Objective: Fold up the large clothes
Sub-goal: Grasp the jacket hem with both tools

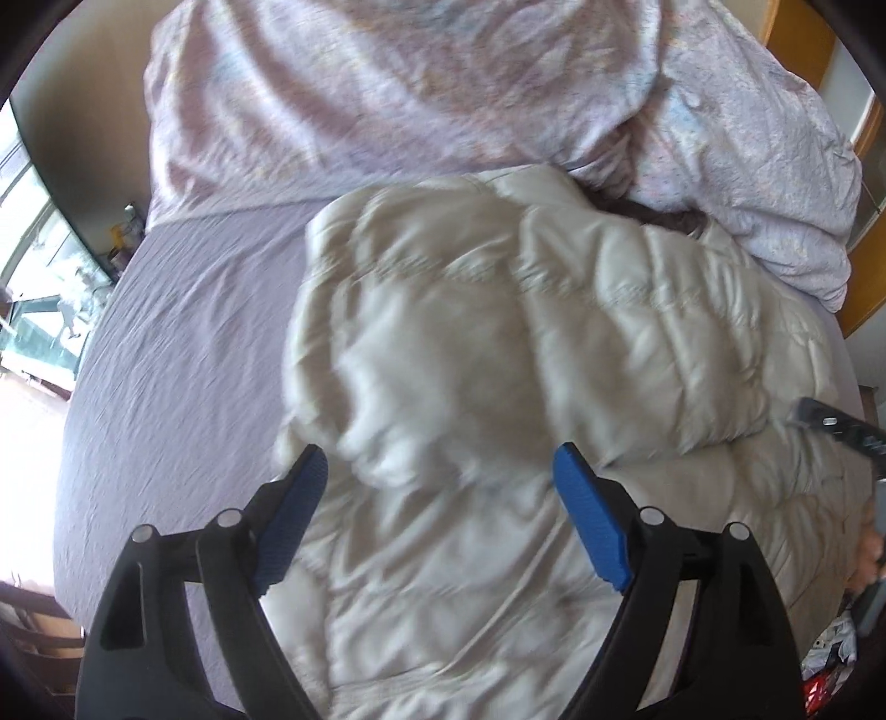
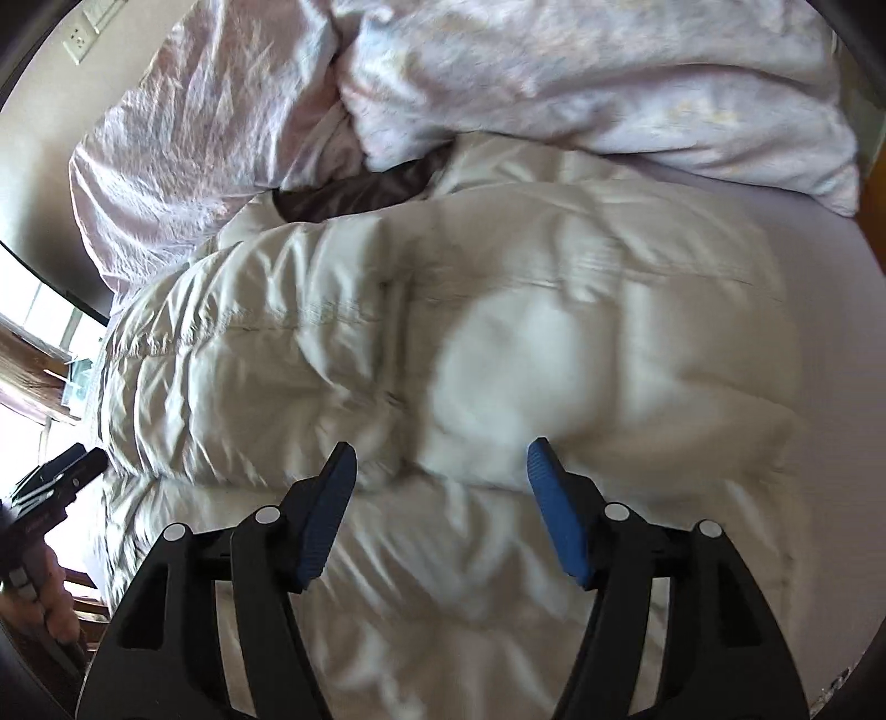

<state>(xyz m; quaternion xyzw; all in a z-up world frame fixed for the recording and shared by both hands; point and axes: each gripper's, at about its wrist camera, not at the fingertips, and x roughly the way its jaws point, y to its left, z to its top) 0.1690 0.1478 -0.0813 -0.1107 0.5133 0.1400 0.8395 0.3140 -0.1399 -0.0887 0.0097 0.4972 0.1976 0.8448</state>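
Observation:
A cream quilted puffer jacket [image 1: 498,310] [image 2: 387,343] lies bunched and partly folded over itself on the bed. Its dark lining [image 1: 664,213] [image 2: 354,191] shows at the far end. My left gripper [image 1: 438,451] hovers over the jacket's near part with its blue pads [image 1: 293,526] wide apart and nothing pinched between them. My right gripper [image 2: 441,446] is likewise open above a puffed fold of the jacket, its pads [image 2: 559,515] clear of the fabric. Each view catches the other gripper's black body at its edge, the right gripper's body [image 1: 830,426] and the left gripper's body [image 2: 55,482].
A lavender bed sheet [image 1: 166,360] [image 2: 830,310] lies under the jacket. A crumpled pink-white duvet [image 1: 387,83] [image 2: 609,83] is heaped at the far end. A window [image 1: 33,288] is at the left, a wooden frame [image 1: 797,33] at the right. A hand [image 2: 50,598] holds the left gripper.

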